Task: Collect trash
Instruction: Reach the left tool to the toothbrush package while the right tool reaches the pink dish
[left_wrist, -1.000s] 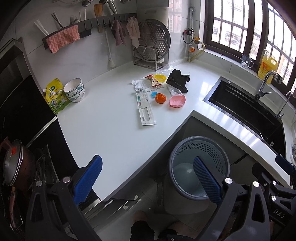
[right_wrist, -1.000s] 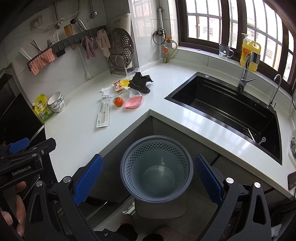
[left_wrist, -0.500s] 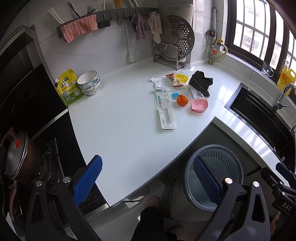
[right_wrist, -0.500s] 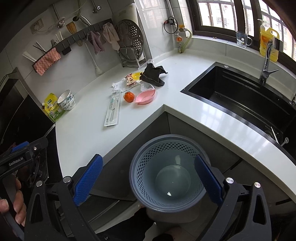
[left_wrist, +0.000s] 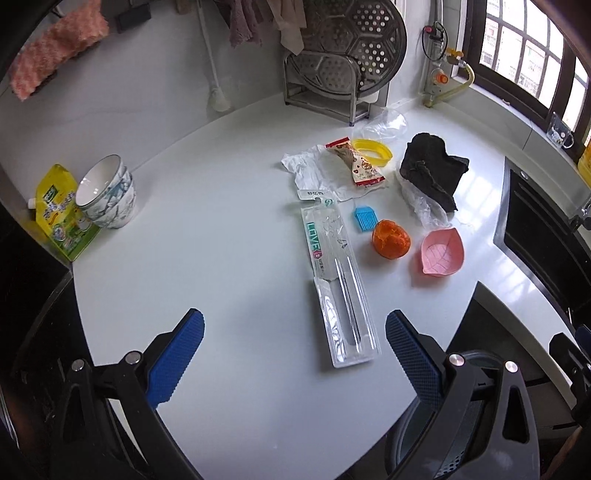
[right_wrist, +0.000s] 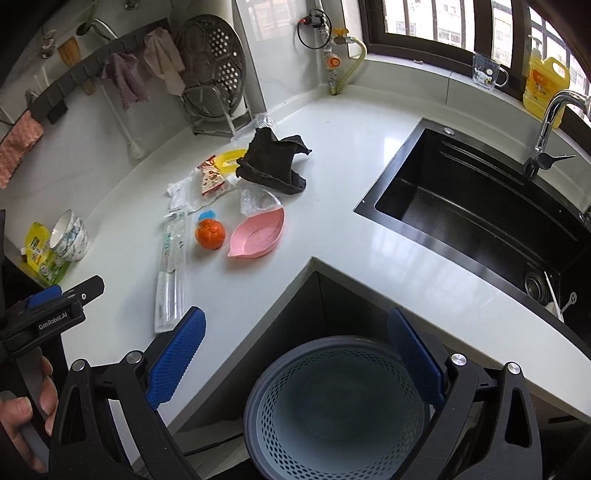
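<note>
Trash lies on the white counter: a long clear toothbrush package, a crumpled white wrapper, a red snack wrapper, clear plastic film and an orange peel ball. My left gripper hovers open over the counter's near part, the package's near end between its blue pads. My right gripper stands open above the grey perforated bin on the floor, empty inside. The package, the orange ball and the snack wrapper lie beyond it.
A pink leaf dish, a blue brush, a yellow ring and a black cloth lie among the trash. Stacked bowls and a yellow pouch sit at left. A black sink is at right.
My left gripper has moved forward over the counter toward the toothbrush package, which now looks much nearer. My right gripper has shifted closer to the counter corner, still above the bin.
</note>
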